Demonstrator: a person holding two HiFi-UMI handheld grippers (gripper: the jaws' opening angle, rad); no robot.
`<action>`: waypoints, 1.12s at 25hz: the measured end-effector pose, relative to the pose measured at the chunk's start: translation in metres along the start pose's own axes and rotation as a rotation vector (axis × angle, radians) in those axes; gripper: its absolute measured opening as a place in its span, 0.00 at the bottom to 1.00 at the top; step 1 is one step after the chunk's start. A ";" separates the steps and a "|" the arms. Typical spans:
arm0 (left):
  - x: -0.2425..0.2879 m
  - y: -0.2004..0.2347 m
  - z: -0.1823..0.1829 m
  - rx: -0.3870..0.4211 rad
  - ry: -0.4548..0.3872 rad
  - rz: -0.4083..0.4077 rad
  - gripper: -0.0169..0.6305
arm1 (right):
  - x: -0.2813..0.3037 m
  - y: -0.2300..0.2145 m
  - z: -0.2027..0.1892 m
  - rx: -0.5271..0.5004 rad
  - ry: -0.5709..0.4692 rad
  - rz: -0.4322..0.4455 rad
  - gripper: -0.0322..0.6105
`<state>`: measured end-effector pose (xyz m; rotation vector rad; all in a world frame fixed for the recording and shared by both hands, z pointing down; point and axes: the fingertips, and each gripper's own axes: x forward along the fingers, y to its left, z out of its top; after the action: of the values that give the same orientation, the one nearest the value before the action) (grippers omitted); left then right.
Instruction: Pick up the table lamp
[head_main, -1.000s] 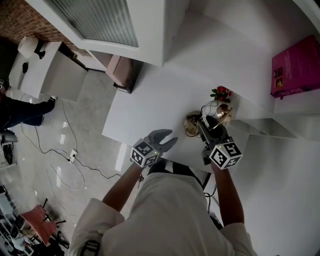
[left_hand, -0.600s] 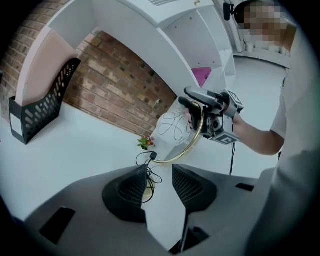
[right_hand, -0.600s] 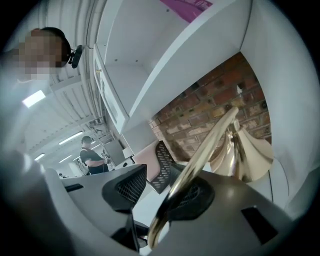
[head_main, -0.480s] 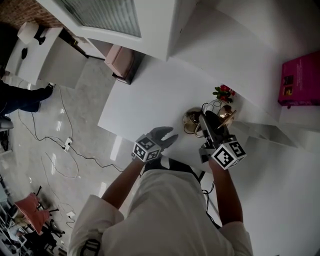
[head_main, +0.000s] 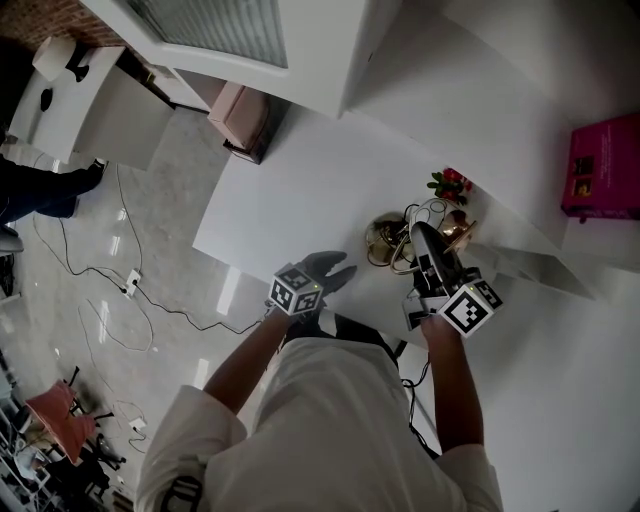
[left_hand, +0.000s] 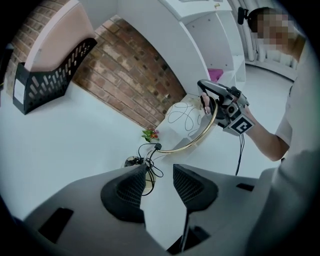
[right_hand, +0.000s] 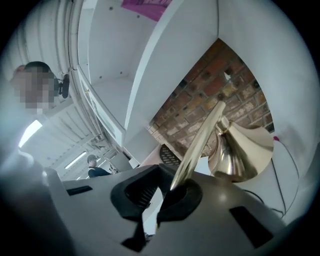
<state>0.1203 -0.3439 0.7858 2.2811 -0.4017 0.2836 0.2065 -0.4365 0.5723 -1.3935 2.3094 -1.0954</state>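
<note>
Since a second ago, the left gripper (left_hand: 159, 172) is being carried lower toward the white table (head_main: 290, 190), while the jaws of the right gripper (right_hand: 161, 192), standing wide by the lamp back then, have just been closing and are now being pressed onto the brass stem (right_hand: 200, 142). The table lamp (left_hand: 181, 117) is being kept at the far right part of the table, just beside a small red flower sprig (head_main: 450, 183) and close to the white shelving; its round base (left_hand: 132, 161) appears to be resting on the tabletop, so the lift is being judged as not yet begun. The stem is probably being chosen because it is the one slim, rigid part that fits between the pads, whereas the pale patterned shade (head_main: 428, 213) is too broad and likely too delicate to be squeezed. The left gripper is being held with its fingers partly apart and nothing between them, aimed at the base from the near side, seemingly in reserve to steady the lamp. A dark cord (left_hand: 150, 150) is being left looped around the base, and it may be dragged or snagged once the lamp is raised.
</note>
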 end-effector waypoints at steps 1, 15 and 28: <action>0.001 0.002 -0.003 -0.013 0.000 -0.001 0.29 | 0.000 0.000 0.000 0.008 0.001 0.000 0.06; 0.005 0.025 -0.038 -0.217 0.004 -0.010 0.45 | -0.001 0.024 0.002 0.038 0.033 0.040 0.07; 0.003 0.041 -0.068 -0.509 -0.069 -0.090 0.58 | -0.005 0.115 -0.006 -0.017 0.088 0.120 0.07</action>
<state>0.1029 -0.3202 0.8597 1.8051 -0.3577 0.0463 0.1295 -0.3984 0.4950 -1.2177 2.4341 -1.1241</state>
